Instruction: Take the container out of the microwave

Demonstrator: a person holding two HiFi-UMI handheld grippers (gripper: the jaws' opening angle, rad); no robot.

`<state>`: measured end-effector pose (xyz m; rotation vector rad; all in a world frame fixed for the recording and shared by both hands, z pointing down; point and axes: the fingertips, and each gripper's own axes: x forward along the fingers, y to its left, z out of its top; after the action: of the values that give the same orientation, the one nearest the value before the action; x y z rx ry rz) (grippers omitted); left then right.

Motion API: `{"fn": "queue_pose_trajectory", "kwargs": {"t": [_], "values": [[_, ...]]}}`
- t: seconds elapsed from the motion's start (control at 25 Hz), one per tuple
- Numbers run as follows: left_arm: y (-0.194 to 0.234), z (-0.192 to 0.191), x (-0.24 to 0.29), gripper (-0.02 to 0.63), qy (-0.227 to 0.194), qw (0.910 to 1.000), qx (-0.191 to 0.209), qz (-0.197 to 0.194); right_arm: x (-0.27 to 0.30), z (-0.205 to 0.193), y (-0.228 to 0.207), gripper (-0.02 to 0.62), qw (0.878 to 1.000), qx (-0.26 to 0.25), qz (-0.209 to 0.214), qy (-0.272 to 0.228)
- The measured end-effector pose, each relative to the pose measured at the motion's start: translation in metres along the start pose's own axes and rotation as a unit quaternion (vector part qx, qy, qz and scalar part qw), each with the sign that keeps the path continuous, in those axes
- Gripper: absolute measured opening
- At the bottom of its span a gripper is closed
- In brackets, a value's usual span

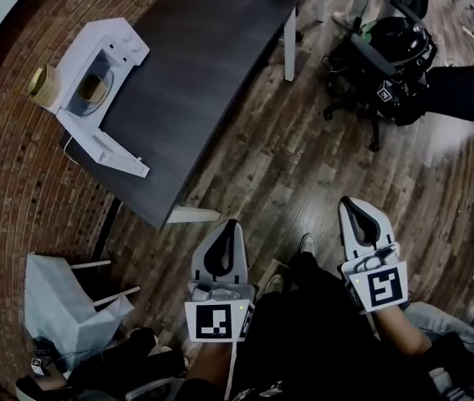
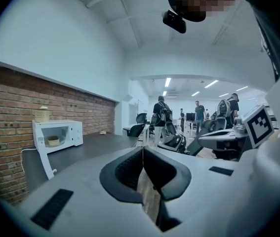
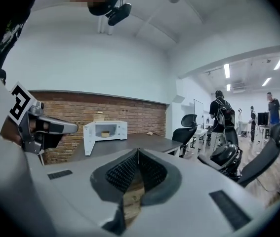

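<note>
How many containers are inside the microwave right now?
1. A tan container sits in the cavity of the open microwave, at the dark table's brick-wall end. The stack on the microwave's roof is outside; cavity corners may hide more.

I see the table (image 1: 195, 82) before me and to the left, along the brick wall (image 1: 11, 190). The microwave (image 1: 115, 40) stands on it at the wall side, with the container (image 1: 93, 88) inside and a small stack (image 1: 43, 84) on top. A chair (image 1: 387, 48) stands well apart, to the right of the table.

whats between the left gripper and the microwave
In the head view, only wooden floor and bare dark tabletop separate the left gripper from the microwave.
</note>
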<state>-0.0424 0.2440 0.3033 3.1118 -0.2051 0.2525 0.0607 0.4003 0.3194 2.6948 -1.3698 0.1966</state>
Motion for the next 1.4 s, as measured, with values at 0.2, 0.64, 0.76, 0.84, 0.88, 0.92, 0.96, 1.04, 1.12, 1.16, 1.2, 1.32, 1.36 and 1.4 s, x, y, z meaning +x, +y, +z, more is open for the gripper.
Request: {"fn": "queue_pose_trajectory", "kwargs": {"t": [0.2,0.64,0.76,0.84,0.88,0.92,0.96,1.04,1.12,1.16,1.2,1.32,1.36,1.4], "values": [[-0.008,0.006,0.035,0.009,0.001,0.9991,-0.019,0.038,0.033,0.007,-0.025,0.063,0.999,-0.011,0.052,-0.003],[0.047,0.003,0.043,0.009,-0.004,0.9911,-0.033,0.129,0.105,0.004,0.006,0.063,0.989,-0.029,0.147,0.003],[0.069,0.004,0.06,0.009,-0.006,0.9914,-0.038,0.125,0.134,0.005,0.014,0.063,0.988,-0.035,0.149,0.013],[0.086,0.004,0.075,0.009,-0.004,0.9918,-0.046,0.119,0.154,0.01,0.017,0.063,0.989,-0.035,0.145,0.014],[0.095,0.005,0.083,0.009,-0.005,0.9919,-0.051,0.116,0.164,0.013,0.019,0.063,0.989,-0.035,0.144,0.015],[0.106,0.008,0.09,0.009,-0.008,0.9919,-0.055,0.114,0.175,0.015,0.022,0.063,0.989,-0.035,0.143,0.017],[0.117,0.011,0.098,0.009,-0.011,0.992,-0.055,0.113,0.186,0.018,0.025,0.063,0.989,-0.037,0.143,0.02],[0.138,0.018,0.11,0.009,-0.016,0.9919,-0.054,0.113,0.213,0.023,0.032,0.063,0.988,-0.043,0.146,0.022],[0.16,0.021,0.117,0.009,-0.016,0.9916,-0.057,0.115,0.238,0.03,0.042,0.063,0.988,-0.045,0.149,0.018],[0.171,0.021,0.12,0.009,-0.014,0.9914,-0.058,0.117,0.249,0.033,0.048,0.063,0.988,-0.044,0.15,0.017],[0.183,0.02,0.122,0.009,-0.013,0.9911,-0.058,0.119,0.26,0.036,0.055,0.063,0.987,-0.043,0.152,0.016],[0.221,0.02,0.126,0.009,-0.018,0.9906,-0.055,0.124,0.292,0.042,0.079,0.063,0.986,-0.045,0.162,0.011],[0.233,0.02,0.126,0.009,-0.02,0.9905,-0.055,0.124,0.301,0.044,0.088,0.063,0.985,-0.048,0.167,0.011],[0.243,0.021,0.128,0.009,-0.02,0.9904,-0.057,0.125,0.31,0.045,0.097,0.063,0.984,-0.052,0.171,0.011]]}}
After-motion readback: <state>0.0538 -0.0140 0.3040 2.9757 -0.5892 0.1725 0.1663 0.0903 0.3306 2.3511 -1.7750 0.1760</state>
